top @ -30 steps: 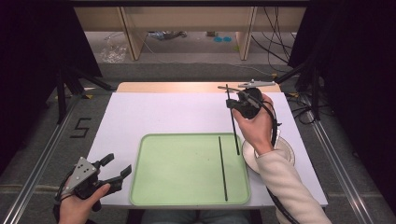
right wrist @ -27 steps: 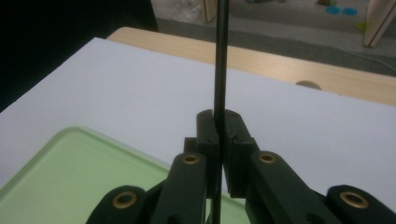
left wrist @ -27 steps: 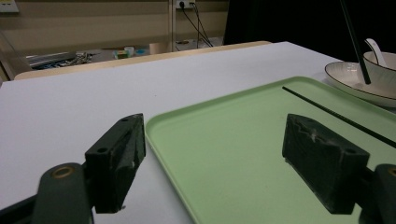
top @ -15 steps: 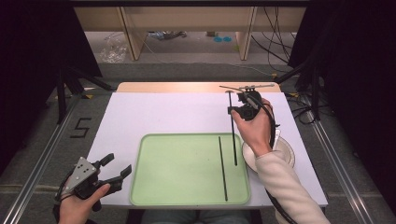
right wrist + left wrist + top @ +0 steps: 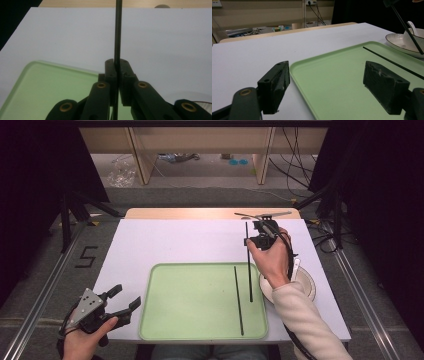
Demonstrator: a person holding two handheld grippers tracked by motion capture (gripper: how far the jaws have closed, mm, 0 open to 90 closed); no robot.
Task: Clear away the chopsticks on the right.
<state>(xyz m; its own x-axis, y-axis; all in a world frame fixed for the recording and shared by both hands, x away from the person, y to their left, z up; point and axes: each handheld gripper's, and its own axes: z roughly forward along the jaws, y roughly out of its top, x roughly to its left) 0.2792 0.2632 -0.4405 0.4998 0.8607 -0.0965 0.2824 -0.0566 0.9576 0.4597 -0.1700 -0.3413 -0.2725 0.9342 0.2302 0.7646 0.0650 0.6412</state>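
Your right hand-held gripper (image 5: 256, 234) was clenched on a thin black chopstick (image 5: 248, 265). The right gripper view confirmed this: both jaws were pressed flat against the chopstick (image 5: 117, 32), with no gap on either side.

The grip sat near one end of the chopstick. A short stub stood out beyond the jaws on the far side, and the long remainder ran back from the jaws toward your body. That free length hung over the right part of the green tray (image 5: 190, 320), and its lower tip pointed down at the tray's surface. Whether the tip touched the tray could not be told.

A second chopstick (image 5: 238, 300) lay flat on the tray, just to the left of the held one. Its long axis ran nearly parallel to the held one, near side to far side. The two stood close but apart.

To the right of the gripper's wrist, a white plate (image 5: 307, 285) with a bowl and spoon (image 5: 412, 26) sat just beside the tray's right edge.

Your left hand-held gripper (image 5: 122, 304) rested at the near left corner of the table (image 5: 175, 245), released, with nothing between its jaws. It was well apart from both chopsticks; the right hand was by far the nearer.

In my judgement, the coming move depended on lowering the held chopstick along that same axis, beside its mate, without crossing it.
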